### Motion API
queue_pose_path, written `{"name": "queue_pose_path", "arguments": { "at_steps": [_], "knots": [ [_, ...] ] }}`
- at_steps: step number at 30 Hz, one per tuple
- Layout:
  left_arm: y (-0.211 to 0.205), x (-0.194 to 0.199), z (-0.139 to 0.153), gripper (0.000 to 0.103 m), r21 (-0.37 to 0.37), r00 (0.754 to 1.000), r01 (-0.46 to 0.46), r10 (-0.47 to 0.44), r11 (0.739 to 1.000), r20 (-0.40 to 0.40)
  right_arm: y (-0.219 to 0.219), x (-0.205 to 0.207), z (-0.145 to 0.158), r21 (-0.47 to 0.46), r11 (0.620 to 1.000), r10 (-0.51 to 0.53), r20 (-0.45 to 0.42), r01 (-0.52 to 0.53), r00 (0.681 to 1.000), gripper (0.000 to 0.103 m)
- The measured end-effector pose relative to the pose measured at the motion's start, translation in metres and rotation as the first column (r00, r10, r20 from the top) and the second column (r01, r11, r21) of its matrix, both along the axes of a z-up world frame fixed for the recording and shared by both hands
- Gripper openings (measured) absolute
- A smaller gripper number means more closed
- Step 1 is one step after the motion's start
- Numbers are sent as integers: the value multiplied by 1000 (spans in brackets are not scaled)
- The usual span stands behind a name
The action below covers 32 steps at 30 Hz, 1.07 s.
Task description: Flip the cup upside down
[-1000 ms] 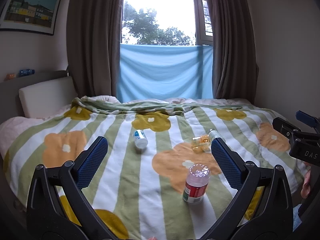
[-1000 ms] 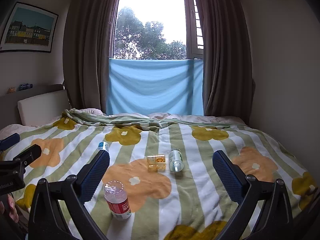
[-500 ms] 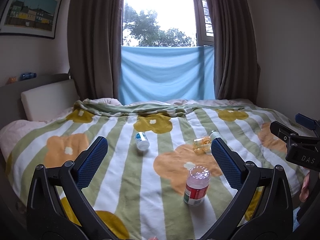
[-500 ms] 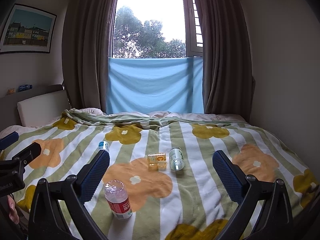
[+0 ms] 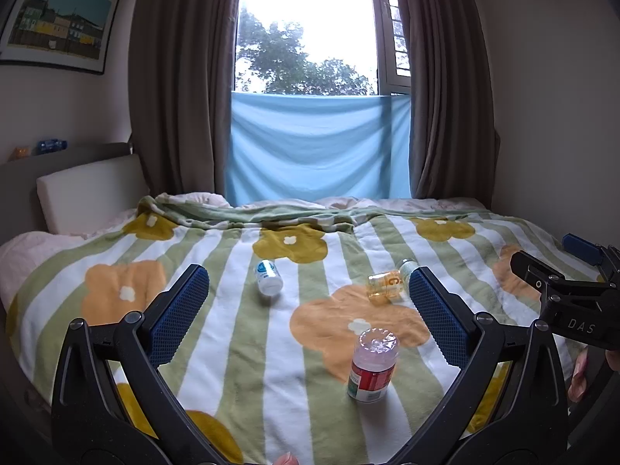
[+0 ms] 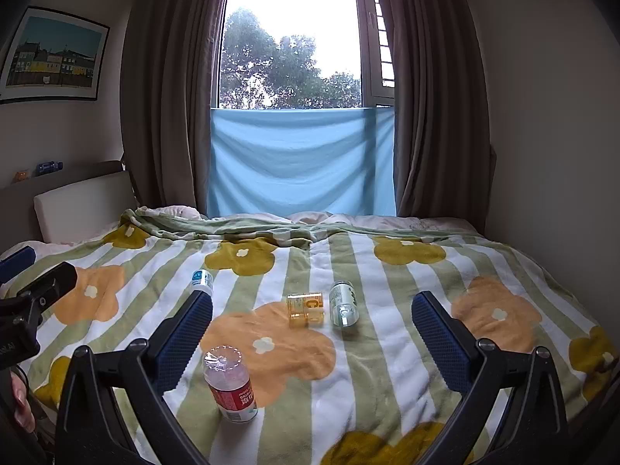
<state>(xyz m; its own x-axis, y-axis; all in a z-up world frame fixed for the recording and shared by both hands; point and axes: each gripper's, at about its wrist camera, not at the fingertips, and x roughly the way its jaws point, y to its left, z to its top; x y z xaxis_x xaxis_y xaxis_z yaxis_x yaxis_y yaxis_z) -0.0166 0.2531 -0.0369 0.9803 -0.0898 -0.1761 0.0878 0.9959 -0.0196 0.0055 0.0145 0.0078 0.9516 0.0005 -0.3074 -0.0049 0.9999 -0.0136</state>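
Both grippers, left (image 5: 306,310) and right (image 6: 312,329), jaws apart, empty. Cup (image 6: 230,381) stands near blanket (image 6: 387,368) front edge: light, thin, crushable; grip mid-body gently.

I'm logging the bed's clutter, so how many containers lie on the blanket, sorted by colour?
Red-label bottle: 1, standing
Blue-label bottle: 1, on its side
Amber bottle: 1, on its side
Green-label bottle: 1, on its side
Total: 4
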Motion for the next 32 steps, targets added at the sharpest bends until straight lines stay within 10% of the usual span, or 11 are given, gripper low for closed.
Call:
{"name": "queue_pose_path", "arguments": {
  "at_steps": [32],
  "knots": [
    [-1,-3,4,103,27,997,-54,52,998,61,-1,2,-1,-4,1000,-8,-7,8,1000,103]
  ]
}}
